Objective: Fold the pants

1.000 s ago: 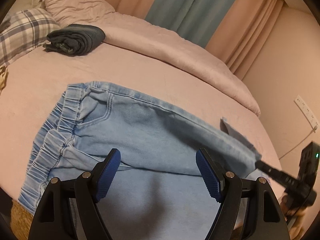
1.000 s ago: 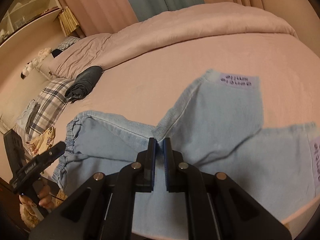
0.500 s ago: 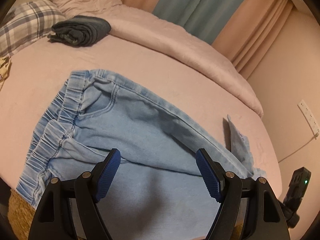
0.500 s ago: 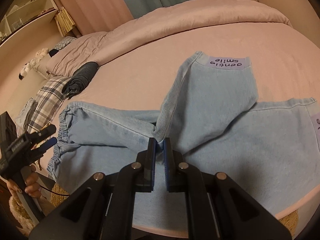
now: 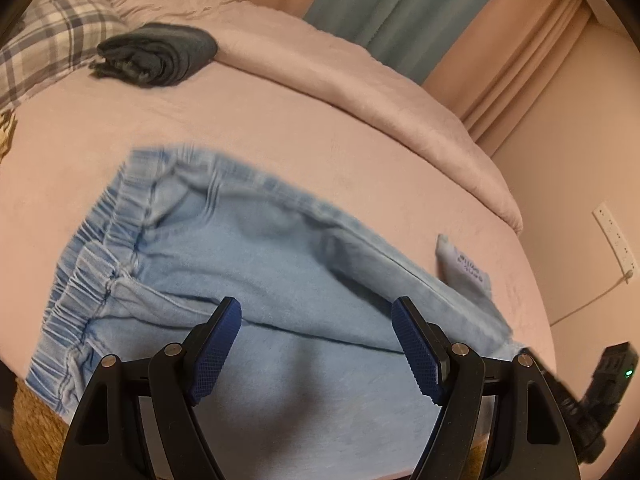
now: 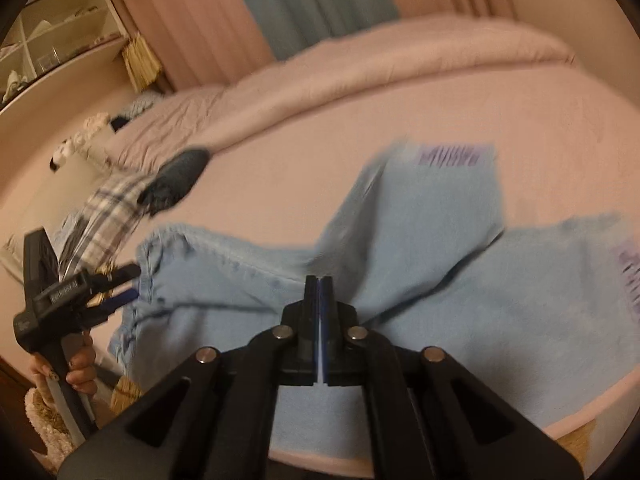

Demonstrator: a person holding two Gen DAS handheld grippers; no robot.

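Note:
Light blue jeans (image 5: 280,260) lie on the pink bed, with the elastic waistband (image 5: 88,280) at the left. One leg is bent back, so its labelled cuff (image 5: 466,264) points away from me. My left gripper (image 5: 316,320) hovers open over the seat of the jeans with nothing between its blue pads (image 5: 216,344). In the right wrist view the jeans (image 6: 440,280) are blurred. My right gripper (image 6: 318,280) is closing to shut there, just over the crotch fold, and I see no cloth between its pads. A hand holds the left gripper (image 6: 120,280) by the waistband.
A folded dark garment (image 5: 156,56) lies beside a plaid pillow (image 5: 48,40) at the head of the bed. A rolled pink duvet (image 5: 360,80) runs along the far side. A shelf unit (image 6: 52,52) stands at the left, a wall socket (image 5: 614,236) at the right.
My right gripper's pads, which pinched the leg's folded edge with a small gap, now meet fully. The right hand has shifted and its view is blurred. The labelled cuff now shows plainly in the left view.

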